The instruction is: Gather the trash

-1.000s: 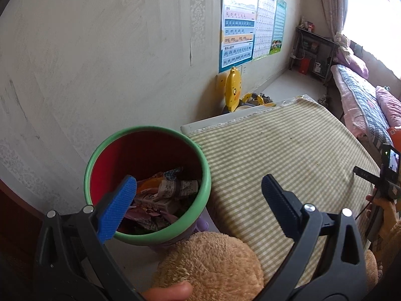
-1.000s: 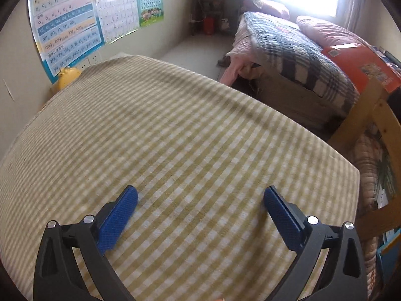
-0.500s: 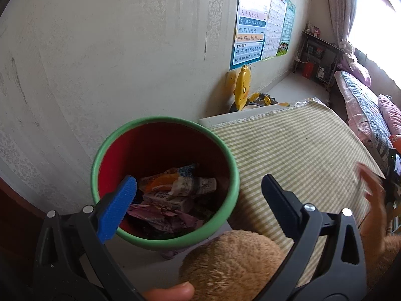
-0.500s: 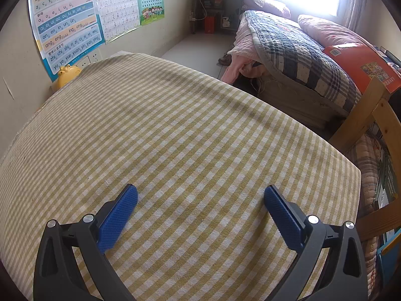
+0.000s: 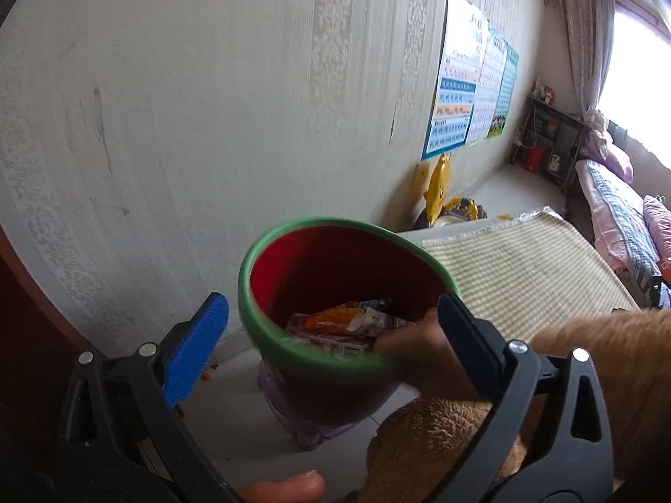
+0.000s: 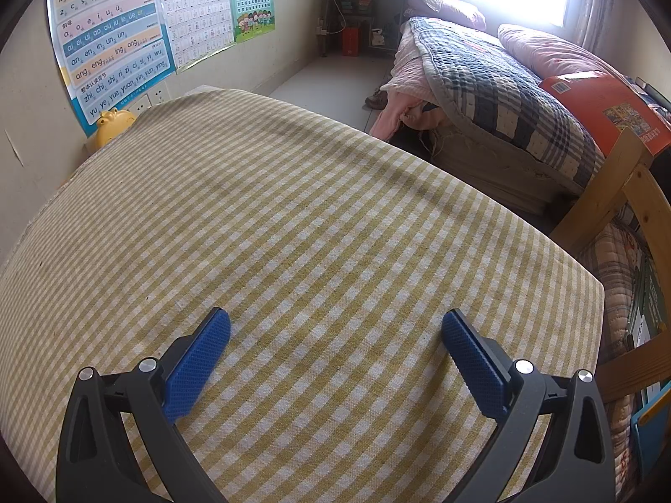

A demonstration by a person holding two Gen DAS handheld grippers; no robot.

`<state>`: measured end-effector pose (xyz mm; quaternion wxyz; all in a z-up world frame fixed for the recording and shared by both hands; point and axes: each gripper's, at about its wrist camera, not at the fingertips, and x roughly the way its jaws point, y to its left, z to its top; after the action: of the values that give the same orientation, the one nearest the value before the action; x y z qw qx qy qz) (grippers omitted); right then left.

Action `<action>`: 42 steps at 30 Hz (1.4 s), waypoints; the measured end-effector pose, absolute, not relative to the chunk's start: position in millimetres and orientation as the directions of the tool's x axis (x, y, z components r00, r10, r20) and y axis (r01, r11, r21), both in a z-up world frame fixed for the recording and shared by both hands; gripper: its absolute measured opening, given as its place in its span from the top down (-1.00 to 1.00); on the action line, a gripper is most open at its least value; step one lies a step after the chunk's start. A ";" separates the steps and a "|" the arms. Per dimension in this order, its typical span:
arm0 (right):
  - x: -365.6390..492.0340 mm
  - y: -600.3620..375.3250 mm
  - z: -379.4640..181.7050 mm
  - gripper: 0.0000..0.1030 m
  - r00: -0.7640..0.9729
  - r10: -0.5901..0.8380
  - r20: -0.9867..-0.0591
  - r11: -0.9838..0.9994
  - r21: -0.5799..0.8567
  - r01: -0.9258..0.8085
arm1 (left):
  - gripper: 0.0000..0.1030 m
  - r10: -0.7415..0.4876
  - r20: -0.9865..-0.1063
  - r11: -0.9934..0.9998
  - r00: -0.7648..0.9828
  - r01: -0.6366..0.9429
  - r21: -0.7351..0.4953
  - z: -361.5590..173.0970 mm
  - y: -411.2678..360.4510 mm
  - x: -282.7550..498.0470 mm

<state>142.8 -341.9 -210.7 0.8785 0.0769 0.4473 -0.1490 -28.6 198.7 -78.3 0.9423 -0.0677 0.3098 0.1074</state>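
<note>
The left claw is released and grips nothing, and a bare hand in a furry sleeve holds the green-rimmed red bin by its rim, lifted and tilted between the jaws. Wrappers lie in the bin's bottom. The right claw, also released, hovers over the checked worktop where no trash shows, so collecting seems finished and the next move is probably to set the bin down upright.

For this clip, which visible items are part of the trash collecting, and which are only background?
Part of the job:
- red bin with green rim
- wrappers inside it
- hand gripping the bin's rim
- left tongs, open
- right tongs, open

Background:
- checked tablecloth
- wall posters
- bed
- yellow toy
</note>
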 end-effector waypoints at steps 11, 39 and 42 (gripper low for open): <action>139.6 -340.7 -206.0 -0.88 0.555 -0.193 -0.809 0.944 0.002 0.331 | -0.90 0.159 -0.551 0.969 0.819 -0.236 -0.071 -59.2 185.3 -62.8; 140.8 -341.9 -207.6 -0.88 0.556 -0.193 -0.808 0.944 0.002 0.331 | -0.90 0.104 -0.522 0.987 0.847 -0.154 -0.052 -34.8 145.0 -78.2; 140.3 -341.6 -207.2 -0.88 0.556 -0.193 -0.808 0.944 0.002 0.331 | -0.90 0.102 -0.521 0.987 0.847 -0.152 -0.054 -34.9 144.1 -77.7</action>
<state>140.3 -341.6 -207.2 0.8786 0.0769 0.4470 -0.1492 -77.7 144.1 -34.9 0.9600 -0.0466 0.2682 0.0663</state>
